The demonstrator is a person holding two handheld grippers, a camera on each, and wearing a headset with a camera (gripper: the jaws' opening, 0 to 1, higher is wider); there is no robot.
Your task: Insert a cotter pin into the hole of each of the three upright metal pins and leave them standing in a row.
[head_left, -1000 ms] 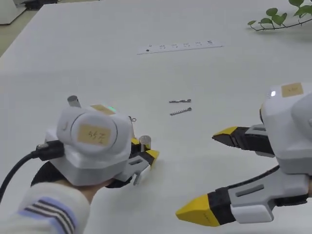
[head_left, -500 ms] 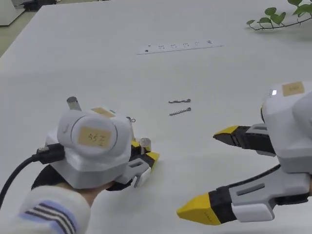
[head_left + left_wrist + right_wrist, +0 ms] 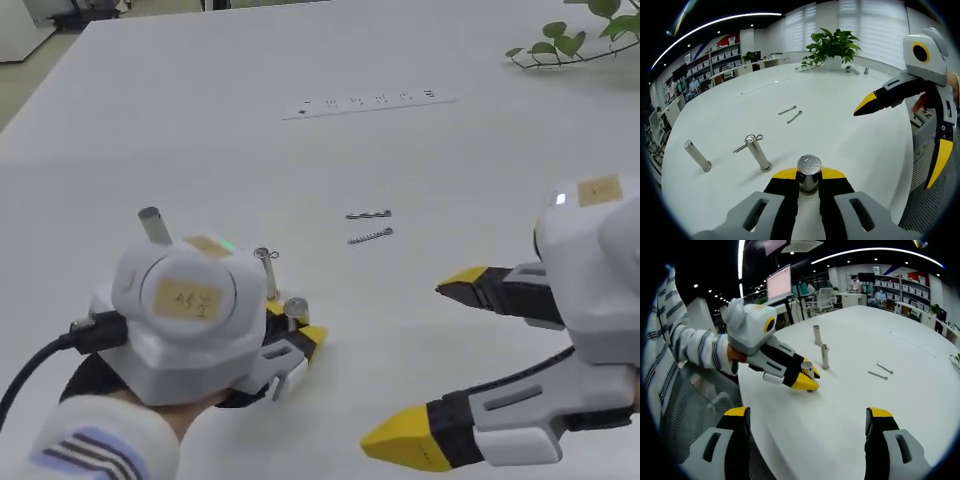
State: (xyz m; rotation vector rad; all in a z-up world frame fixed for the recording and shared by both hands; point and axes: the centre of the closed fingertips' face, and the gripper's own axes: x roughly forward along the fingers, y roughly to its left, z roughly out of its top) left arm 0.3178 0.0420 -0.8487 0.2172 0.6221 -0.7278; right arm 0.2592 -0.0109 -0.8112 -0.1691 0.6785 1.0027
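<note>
My left gripper [image 3: 809, 176] clamps a stubby silver metal pin [image 3: 809, 164], right gripper [image 3: 808, 413] agape, two thin steel cotter pins [image 3: 370, 237] beyond.

We lose the lower shafts of the middle silver metal pin [image 3: 266, 265] and the gripped pin [image 3: 296, 309] behind the white-bodied left gripper [image 3: 294, 322].

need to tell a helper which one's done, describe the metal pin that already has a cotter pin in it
On the white workbench, find the left gripper, whose tongs hold the gripped pin. The finished pin stands next along, between that one and the bare pin. It alone has a thin cotter pin through its top, loop sticking out sideways.
</note>
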